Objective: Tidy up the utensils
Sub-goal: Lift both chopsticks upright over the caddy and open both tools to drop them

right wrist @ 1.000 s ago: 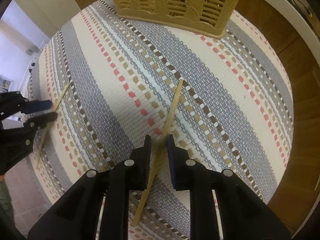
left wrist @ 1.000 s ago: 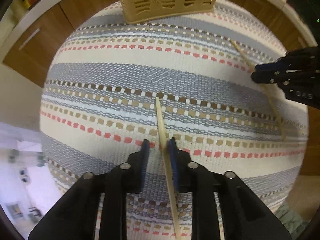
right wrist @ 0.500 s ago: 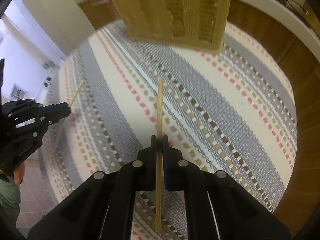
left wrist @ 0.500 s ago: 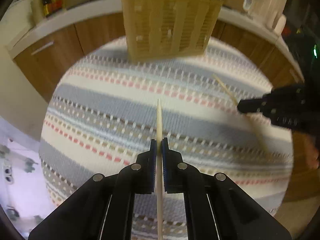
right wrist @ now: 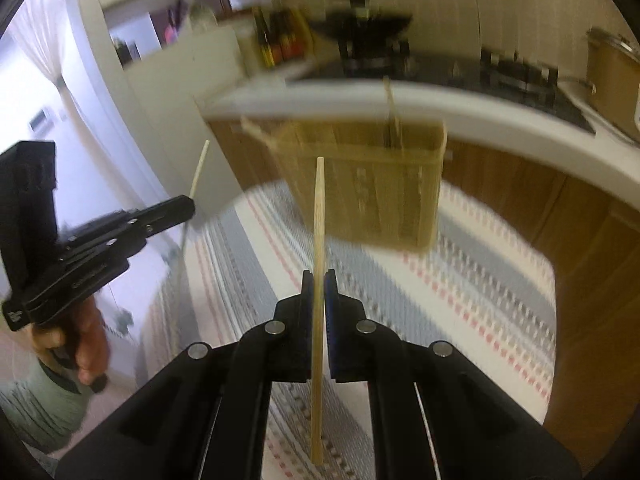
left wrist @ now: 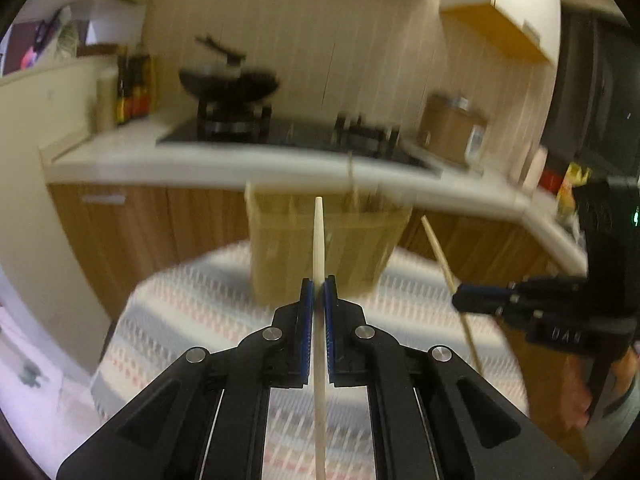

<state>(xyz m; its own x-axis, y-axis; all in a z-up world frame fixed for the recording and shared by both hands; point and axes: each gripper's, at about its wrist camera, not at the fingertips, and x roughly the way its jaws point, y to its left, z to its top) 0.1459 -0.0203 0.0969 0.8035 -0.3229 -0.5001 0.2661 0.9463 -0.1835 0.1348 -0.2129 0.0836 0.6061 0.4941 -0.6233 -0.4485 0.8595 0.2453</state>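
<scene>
My left gripper point(left wrist: 319, 284) is shut on a pale wooden chopstick point(left wrist: 319, 236) and holds it upright above the striped cloth point(left wrist: 192, 320). My right gripper point(right wrist: 319, 278) is shut on a second chopstick point(right wrist: 319, 208), also lifted. Each gripper shows in the other's view: the right one point(left wrist: 460, 300) with its chopstick point(left wrist: 440, 256), the left one point(right wrist: 188, 204) with its chopstick point(right wrist: 199, 170). The tan slotted utensil basket point(left wrist: 332, 248) stands on the cloth straight ahead; it also shows in the right wrist view point(right wrist: 368, 184), with a stick or two standing in it.
The round table carries the striped cloth point(right wrist: 460, 280). Behind it runs a white kitchen counter point(left wrist: 200, 160) with wooden cabinet fronts, a stove with a black wok point(left wrist: 228, 80), bottles point(left wrist: 134, 88) and a brown pot point(left wrist: 452, 128).
Both grippers closed on their chopsticks, lifted them off the cloth and tilted up from looking down at the table to looking level at the basket and counter.
</scene>
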